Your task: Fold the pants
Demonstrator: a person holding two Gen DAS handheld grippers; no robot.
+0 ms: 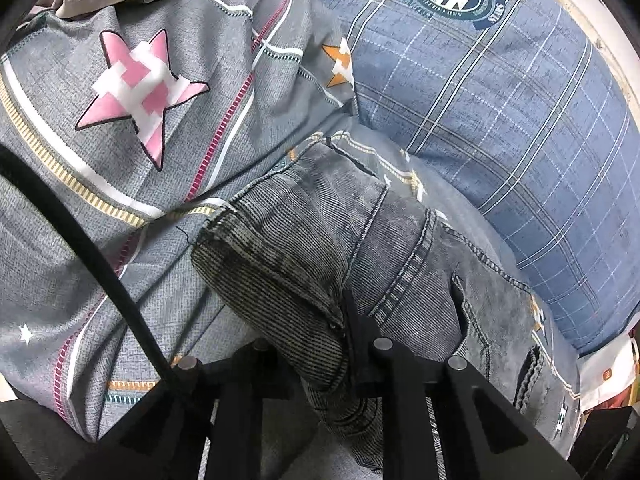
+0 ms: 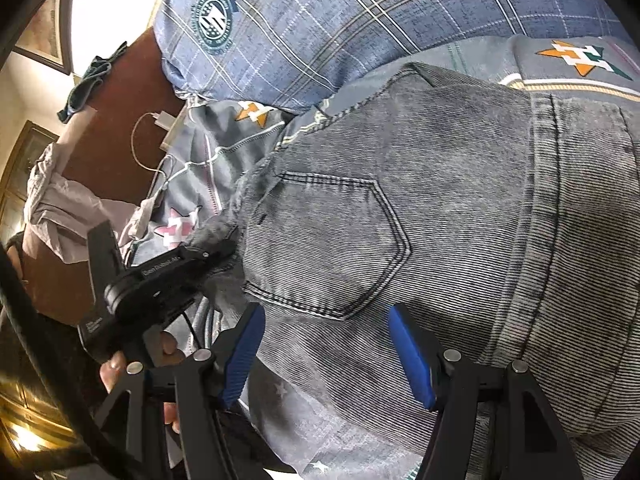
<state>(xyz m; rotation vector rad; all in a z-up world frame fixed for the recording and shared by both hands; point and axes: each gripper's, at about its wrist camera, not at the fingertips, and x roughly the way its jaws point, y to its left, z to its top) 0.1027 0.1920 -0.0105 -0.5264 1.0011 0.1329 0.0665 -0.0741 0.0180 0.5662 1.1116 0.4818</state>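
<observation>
Item 1, far left: star-print bedsheet (image 1: 100, 216), grey with a pink star; it covers the bed and carries everything listed here.

Item 2, left: my left claw (image 1: 344, 332), clenched on a bunched fold of the pants (image 1: 304, 248). In the right wrist view this claw (image 2: 218, 250) bites the far-left edge of the denim. Judgement: I should keep this pinch firm and low so the layers I have gathered do not slide apart.

Item 3, centre: the pants (image 2: 400, 208), grey-black washed jeans, lie on the bed near the plaid pillow, back pocket (image 2: 332, 248) facing up. They look partly folded; how many layers lie beneath I cannot tell.

Item 4, right of centre: my right claw (image 2: 328, 354), released, blue pads (image 2: 244, 354) spread wide on either side of the denim just below the pocket, gripping nothing.

Item 5, far right: plaid pillow (image 1: 500, 128), blue, just beside the pants.

Handling note: I judge the fold goes best if the right claw takes the near edge square before I lift, both claws travelling level, seams matched, clear of the pillow.
</observation>
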